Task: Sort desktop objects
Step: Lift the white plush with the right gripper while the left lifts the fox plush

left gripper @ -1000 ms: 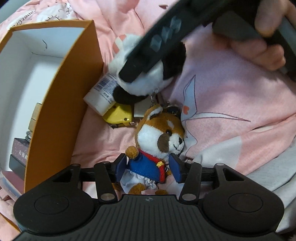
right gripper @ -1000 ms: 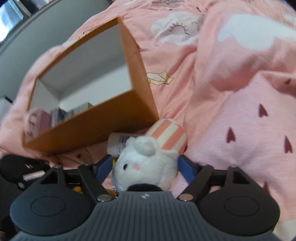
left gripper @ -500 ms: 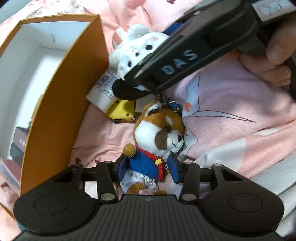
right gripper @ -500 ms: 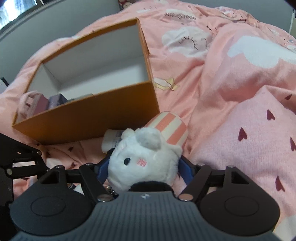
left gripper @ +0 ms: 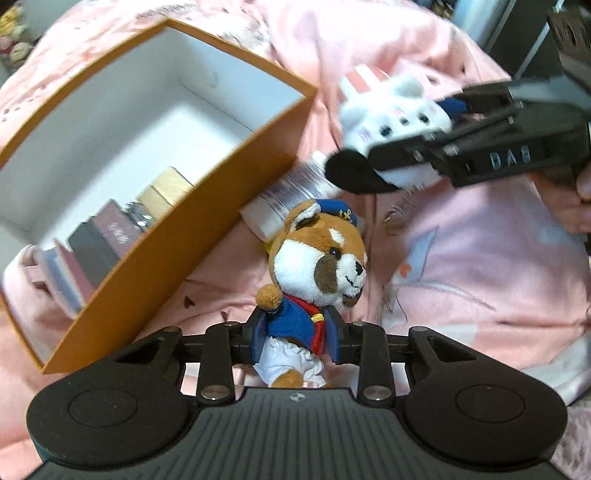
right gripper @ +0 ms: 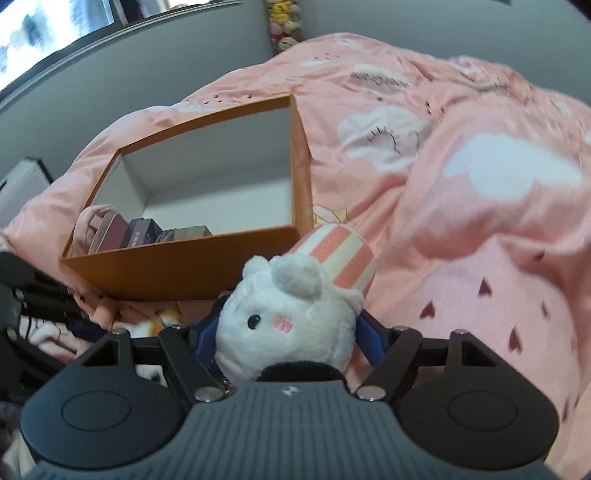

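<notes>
Both toys have lifted: my left gripper (left gripper: 295, 341) has just been closing onto the brown raccoon plush (left gripper: 317, 273), my right gripper (right gripper: 286, 341) clasps the white fluffy plush (right gripper: 284, 321).

Pink cloud-print bedding (right gripper: 461, 155) lies below a grey wall (right gripper: 177, 51) and window (right gripper: 48, 26)

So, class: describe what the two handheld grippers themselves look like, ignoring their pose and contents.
The left gripper and right gripper match: black ribbed bodies, round side discs, silver pivot screws and blue finger pads. The right one's side reads "DAS". No cables or sleeves show.
</notes>
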The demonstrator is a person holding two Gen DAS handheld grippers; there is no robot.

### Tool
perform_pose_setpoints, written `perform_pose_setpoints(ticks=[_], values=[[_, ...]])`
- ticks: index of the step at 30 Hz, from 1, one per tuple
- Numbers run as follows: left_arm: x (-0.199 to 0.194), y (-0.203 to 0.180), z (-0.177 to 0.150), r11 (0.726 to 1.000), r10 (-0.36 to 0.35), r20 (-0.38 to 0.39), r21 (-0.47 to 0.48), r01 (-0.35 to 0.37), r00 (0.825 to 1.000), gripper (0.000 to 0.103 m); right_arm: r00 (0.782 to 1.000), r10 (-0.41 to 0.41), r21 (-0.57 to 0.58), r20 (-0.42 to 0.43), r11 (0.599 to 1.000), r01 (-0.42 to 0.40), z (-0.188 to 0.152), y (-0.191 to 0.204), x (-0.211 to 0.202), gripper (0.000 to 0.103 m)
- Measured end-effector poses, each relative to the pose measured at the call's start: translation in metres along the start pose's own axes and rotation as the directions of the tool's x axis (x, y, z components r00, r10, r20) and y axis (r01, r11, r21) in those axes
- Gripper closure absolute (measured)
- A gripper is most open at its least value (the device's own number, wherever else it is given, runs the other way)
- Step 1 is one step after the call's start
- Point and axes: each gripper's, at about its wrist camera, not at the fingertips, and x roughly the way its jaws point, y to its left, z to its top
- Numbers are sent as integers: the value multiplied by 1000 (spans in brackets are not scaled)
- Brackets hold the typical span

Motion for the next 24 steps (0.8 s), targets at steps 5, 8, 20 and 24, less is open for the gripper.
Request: perform_pose_setpoints(ticks=[5,8,20,24], values=[[-11,19,-2,989,-6,53,-149,14,999,66,999,44,-81,-7,996,-45,8,8,-3,28],[-14,37,-4,966,-10,85,-255,31,996,67,996,81,-146,-29,986,-84,7,22,1,28],[1,45,-13,959,26,62,-282,-8,998,67,973,107,-244,-206,957,-157,-15,45,60,22],[5,44,-13,965,13,52,-261,1,999,65,956,173,-83,-238,977,-197,-7,23,60,22]])
